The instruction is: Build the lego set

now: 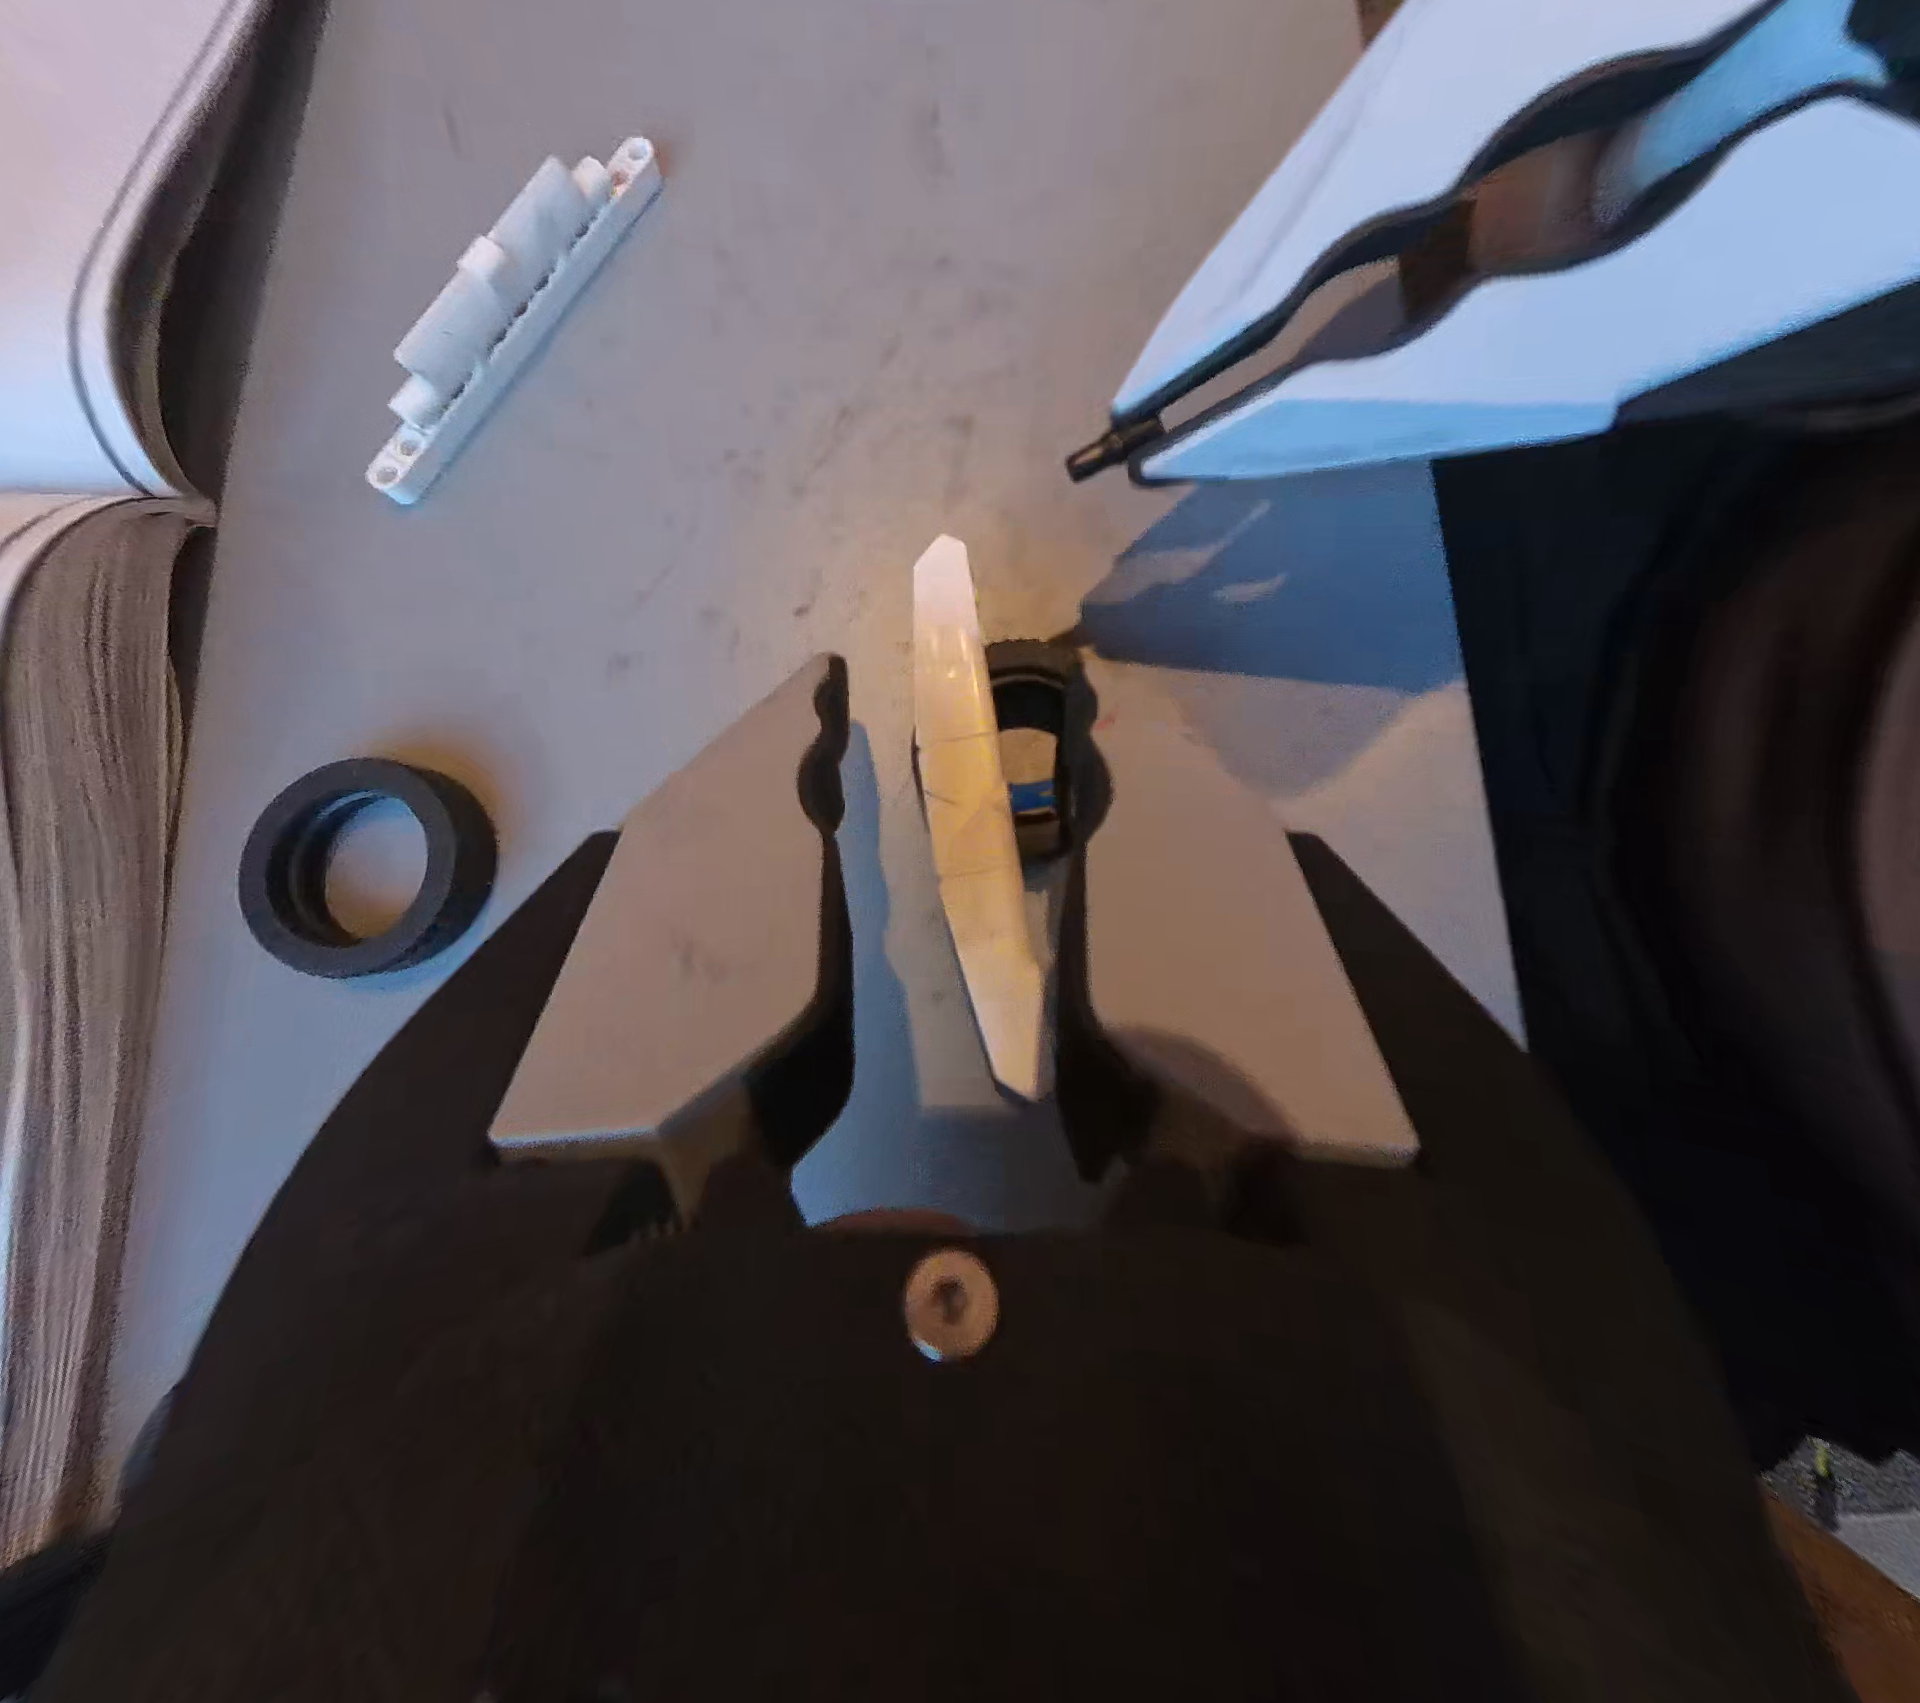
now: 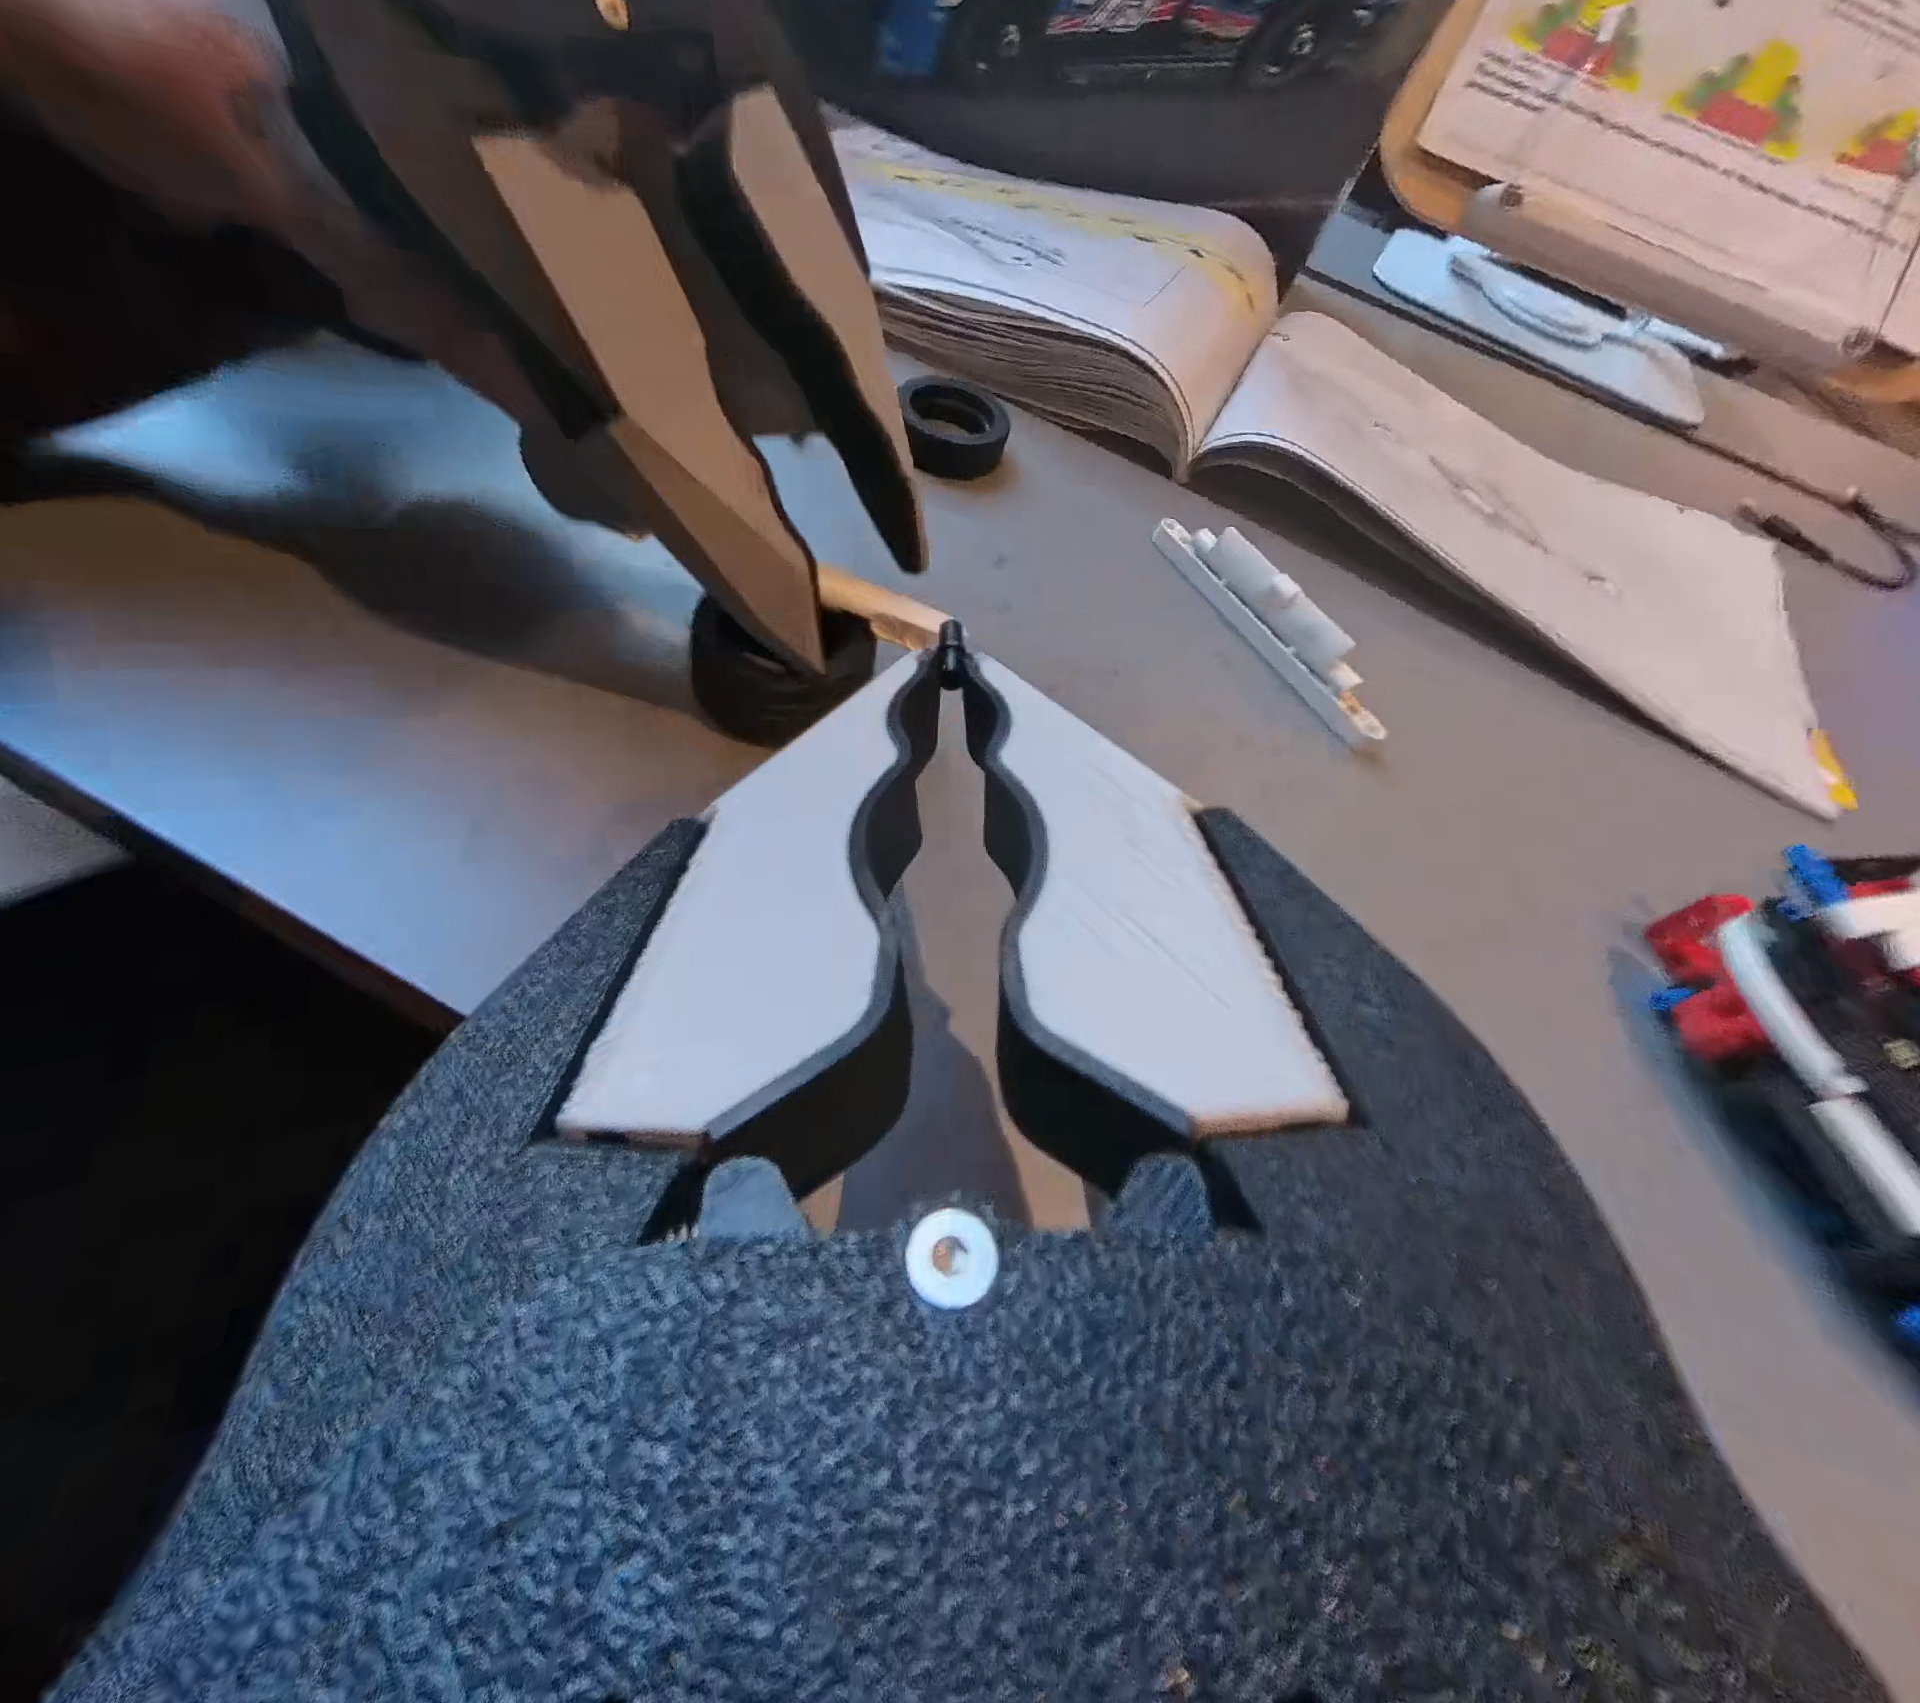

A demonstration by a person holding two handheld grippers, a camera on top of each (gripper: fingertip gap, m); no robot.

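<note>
Right hand-held gripper [image 2: 948, 654] clenching small black plastic pin [image 2: 948, 641] at very tips, pointing at black rubber tyre [image 2: 774, 685] on grey counter [image 2: 1455, 874]. Left hand-held gripper [image 1: 940, 697] gripping tyre plus pale translucent strip [image 1: 971, 822]; one finger sitting inside tyre. Pin looking light, stiff, slippery; holding by shank best. Tyre soft, grippy. Far off: second tyre [image 1: 366, 866], white beam assembly [image 2: 1273, 630], open instruction booklet [image 2: 1247, 365], red-blue part-built model [image 2: 1808, 1030]. Counter scuffed, cluttered.

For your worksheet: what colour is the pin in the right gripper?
Black pin, clearest in the right wrist view.
</note>
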